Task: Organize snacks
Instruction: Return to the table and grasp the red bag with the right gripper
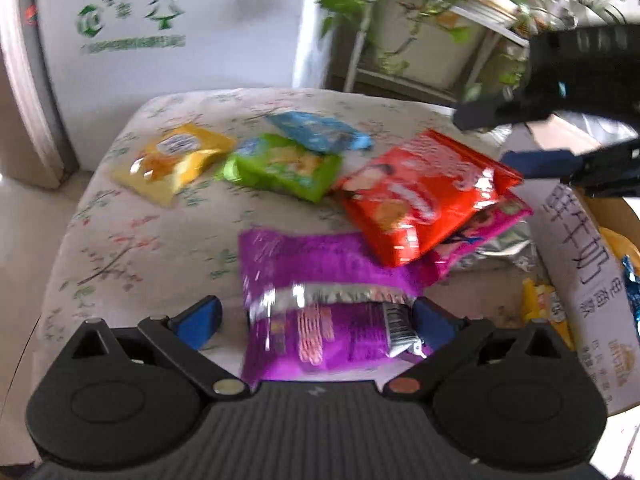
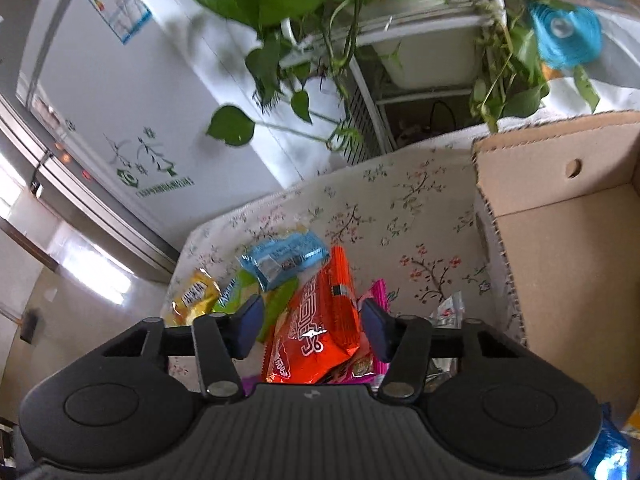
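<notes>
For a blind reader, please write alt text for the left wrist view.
A purple bag lies between the open left tool's fingers on a flowered cloth. Behind it lie a yellow bag, a green bag, a blue bag and a red bag. A box stands at right.

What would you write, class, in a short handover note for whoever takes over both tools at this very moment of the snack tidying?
The left tool is open, straddling the purple packet without gripping it.
The right tool appears shut on the red packet.
Loose on the flowered cloth: yellow packet, green packet, blue packet, and a pink packet under the red one.
The cardboard box stands to the right. A few wrappers show inside, so some sorting seems done.
Left to do: move the red, the purple and the rest into the box.
</notes>
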Motion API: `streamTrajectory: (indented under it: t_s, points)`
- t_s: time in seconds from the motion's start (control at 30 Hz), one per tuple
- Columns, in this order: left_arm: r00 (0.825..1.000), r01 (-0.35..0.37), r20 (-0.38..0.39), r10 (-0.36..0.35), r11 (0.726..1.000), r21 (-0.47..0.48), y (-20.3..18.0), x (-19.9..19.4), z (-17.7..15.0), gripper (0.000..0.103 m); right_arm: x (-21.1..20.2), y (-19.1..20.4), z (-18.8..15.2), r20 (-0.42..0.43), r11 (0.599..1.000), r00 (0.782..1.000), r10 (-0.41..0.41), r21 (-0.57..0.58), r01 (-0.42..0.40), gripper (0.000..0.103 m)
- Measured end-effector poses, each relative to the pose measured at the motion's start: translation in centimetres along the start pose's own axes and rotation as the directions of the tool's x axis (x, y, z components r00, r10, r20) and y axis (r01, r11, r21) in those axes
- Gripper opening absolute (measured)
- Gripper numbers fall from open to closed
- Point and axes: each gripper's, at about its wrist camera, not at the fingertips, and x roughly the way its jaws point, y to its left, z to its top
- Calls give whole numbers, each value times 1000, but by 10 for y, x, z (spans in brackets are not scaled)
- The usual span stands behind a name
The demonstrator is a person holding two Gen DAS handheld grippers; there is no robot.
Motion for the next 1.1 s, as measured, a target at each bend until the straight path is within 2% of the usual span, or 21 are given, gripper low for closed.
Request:
streamTrajectory:
  t_s: [0.13,0.23,0.4,0.47,0.63,0.8,0.9,1.1]
  points:
    - [999,-33,-8,33,999,-26,21,-7,0,101,12,7,-6,-36,1000,999,-4,-31,3,49]
    - [999,-39,-27,37,996,-80,41,-13,2,101,17,14,-13,-86,998,996,23,-50,-28,46]
    - [996,-87,-42,83,989,-117,63,-21,5,100,19,37,-27,-200,977,974,109,-157,-141,47]
    - [997,-73,-39,69,990,-120,66,-26,6,100,17,42,-29,-217,971,969,120,-178,-160,50]
    - [999,-25,-29,22,993,-120,60,-33,10,100,8,45,-19,-218,962,973,82,-238,-134,59]
    - [1000,5,-17,-8,991,-134,50,-32,18,100,0,39,-2,-129,959,989,72,-262,-104,70]
    - [999,5,-30,-10,986,-169,47,-24,21,100,8,36,4,-89,966,993,73,-243,-93,74]
    - [999,-30,-22,26,978,-205,37,-3,30,101,42,40,9,-70,965,994,79,-246,-94,78]
